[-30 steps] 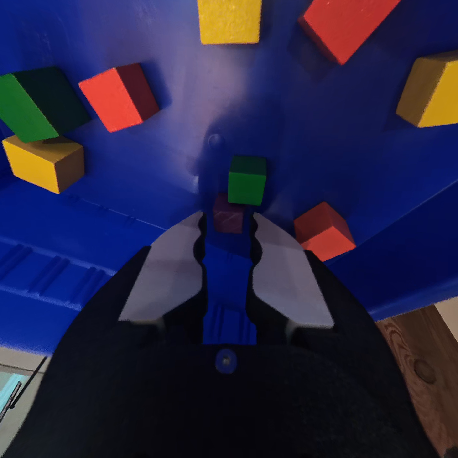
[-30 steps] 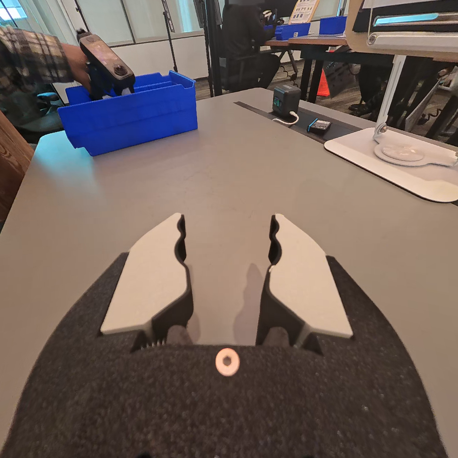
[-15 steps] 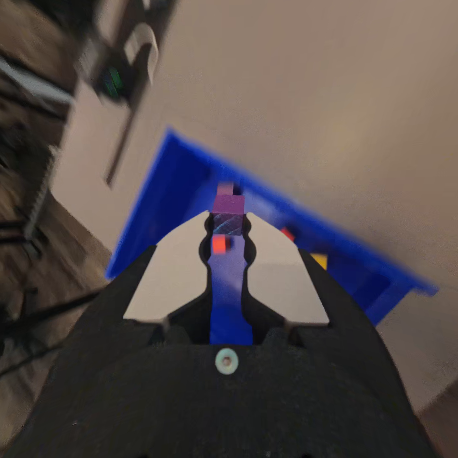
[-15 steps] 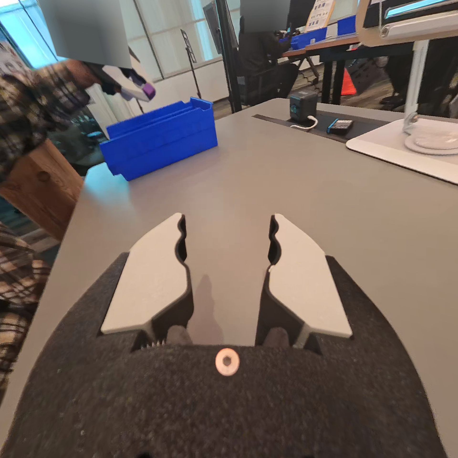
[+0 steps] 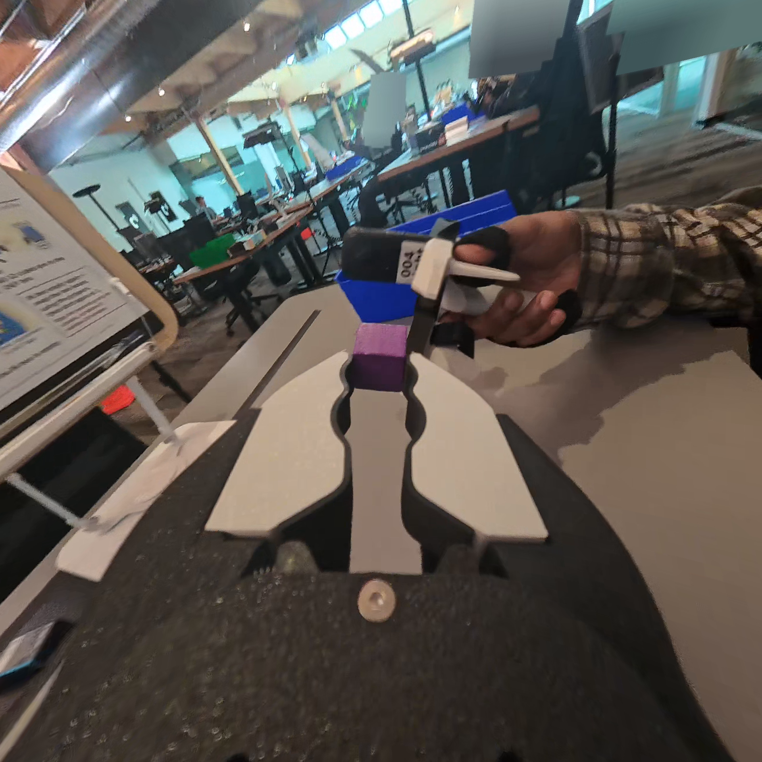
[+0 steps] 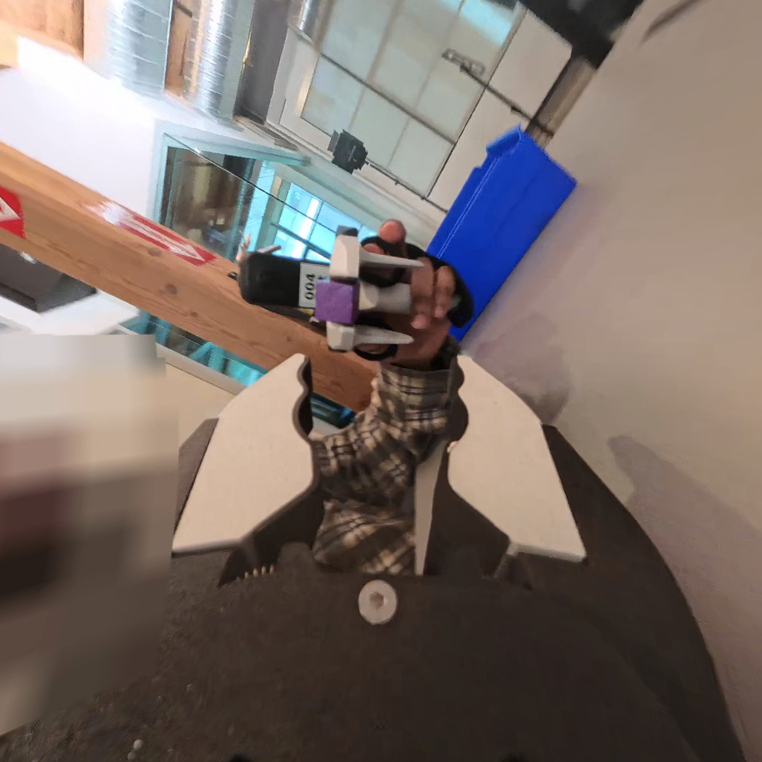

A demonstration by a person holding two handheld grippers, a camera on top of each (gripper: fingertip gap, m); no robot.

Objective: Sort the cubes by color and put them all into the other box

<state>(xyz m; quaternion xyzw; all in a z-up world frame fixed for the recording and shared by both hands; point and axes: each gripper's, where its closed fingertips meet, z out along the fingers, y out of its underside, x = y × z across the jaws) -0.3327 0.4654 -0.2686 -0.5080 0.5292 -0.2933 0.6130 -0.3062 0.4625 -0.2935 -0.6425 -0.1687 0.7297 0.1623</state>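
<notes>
We cannot see inside the blue box (image 5: 453, 218) on the grey table (image 5: 618, 412): the right gripper (image 5: 429, 313) and its hand (image 5: 532, 284) cover much of it. We hold both grippers raised and facing each other above the table. Our left gripper (image 5: 378, 367) is clamped on the purple cube (image 5: 378, 356) at its fingertips, while our right gripper's jaws gape wide, holding nothing.
</notes>
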